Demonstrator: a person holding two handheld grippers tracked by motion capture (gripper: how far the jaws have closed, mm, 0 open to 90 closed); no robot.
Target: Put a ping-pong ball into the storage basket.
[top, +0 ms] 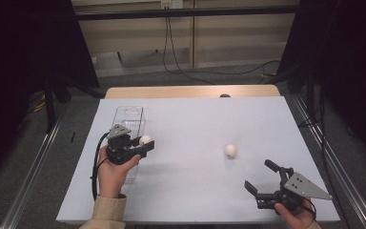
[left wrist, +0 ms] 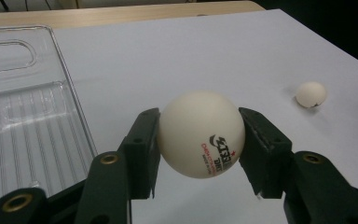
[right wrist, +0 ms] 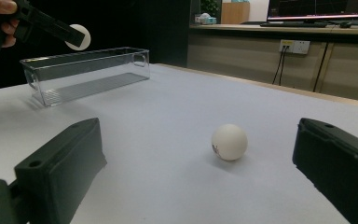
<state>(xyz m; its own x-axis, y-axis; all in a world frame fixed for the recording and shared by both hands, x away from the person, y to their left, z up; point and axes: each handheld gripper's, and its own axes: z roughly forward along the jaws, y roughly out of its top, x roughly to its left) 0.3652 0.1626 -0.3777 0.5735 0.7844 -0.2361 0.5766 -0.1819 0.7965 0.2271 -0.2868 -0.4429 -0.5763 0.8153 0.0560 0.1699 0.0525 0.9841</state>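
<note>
The white ball [left wrist: 200, 134] you hold sits pinched between the jaws of your left gripper [top: 141, 143], lifted off the desk [top: 195, 124] just beside the clear bin [top: 128, 119], which looks empty. It is smooth and round and held only at its two sides, so a tilt or a slackened squeeze could let it pop out, bounce and roll off the desk edge instead of landing in the bin. Your right gripper [top: 257, 177] has its jaws wide apart and empty, near the second ball [top: 230, 150] lying loose on the desk.
</note>
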